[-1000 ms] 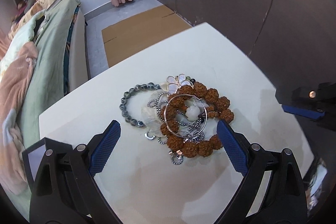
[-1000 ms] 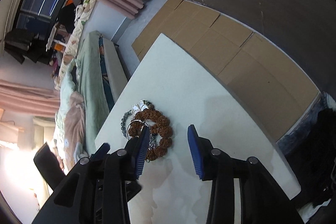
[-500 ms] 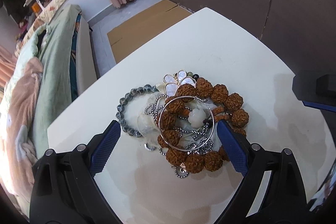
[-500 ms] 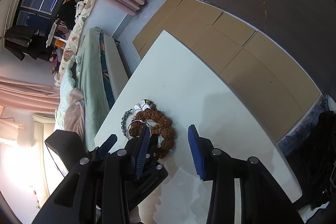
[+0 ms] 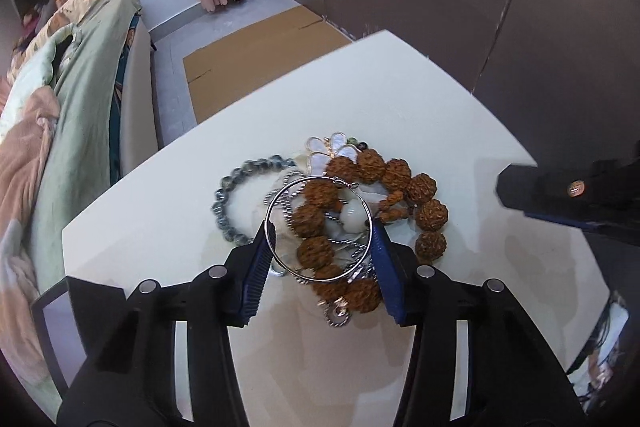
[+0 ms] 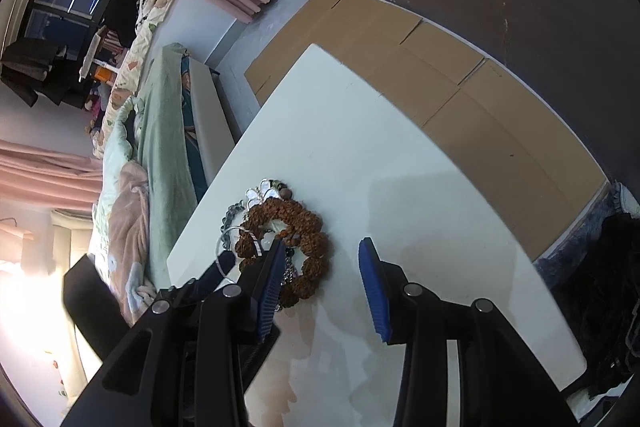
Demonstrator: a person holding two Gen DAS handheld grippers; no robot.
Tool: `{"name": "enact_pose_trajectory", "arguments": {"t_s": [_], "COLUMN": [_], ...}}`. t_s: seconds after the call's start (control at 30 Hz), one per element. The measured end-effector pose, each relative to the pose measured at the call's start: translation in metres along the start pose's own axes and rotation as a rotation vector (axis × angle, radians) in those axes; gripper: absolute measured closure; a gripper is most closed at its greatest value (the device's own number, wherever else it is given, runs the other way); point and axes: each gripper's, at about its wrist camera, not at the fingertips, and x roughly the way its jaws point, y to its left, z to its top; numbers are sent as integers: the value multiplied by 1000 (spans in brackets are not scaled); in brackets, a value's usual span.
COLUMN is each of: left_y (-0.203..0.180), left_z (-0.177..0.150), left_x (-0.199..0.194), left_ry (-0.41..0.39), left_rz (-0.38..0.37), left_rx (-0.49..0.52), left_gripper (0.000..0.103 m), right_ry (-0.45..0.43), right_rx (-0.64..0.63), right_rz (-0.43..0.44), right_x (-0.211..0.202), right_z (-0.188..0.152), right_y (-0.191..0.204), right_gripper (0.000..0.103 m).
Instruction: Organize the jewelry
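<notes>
On the white table [image 5: 420, 115], the left gripper [image 5: 322, 243] pinches a thin silver hoop [image 5: 320, 229] lying atop tangled jewelry; chains beneath are hard to separate. Only the left view shows this contact. The right gripper [image 6: 322, 267] hangs released, beside the brown bead bracelet [image 6: 308, 227].

Part of the brown bead bracelet [image 5: 400, 195] and the chains beneath it are covered by the silver hoop [image 5: 320, 229] and the left gripper [image 5: 323, 233], whose body is cut off below.
</notes>
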Motion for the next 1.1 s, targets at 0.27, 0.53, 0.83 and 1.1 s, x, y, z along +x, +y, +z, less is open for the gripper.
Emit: {"name": "enact_pose_trajectory", "arguments": {"t_s": [0.27,0.53,0.83,1.1], "left_y": [34,84,132,172], "left_z": [-17,-48,-61,-82], "left_x": [-30,-58,-85,-111], "left_ry": [-51,-115,-170,-205], "left_rz": [-57,-83,-110,-89], "left_rx": [-95,-252,-359,-422], "left_gripper": [54,54,54,54], "right_ry": [27,49,-35,-77], "right_rx": [-46,-96,-264,-305], "right_rz": [-22,-86,-257,-297], "right_x": [14,39,59,55], "right_z": [-4,-11,-25,-28], "right_y": [13,28,56,62], "right_gripper": [64,69,71,86]}}
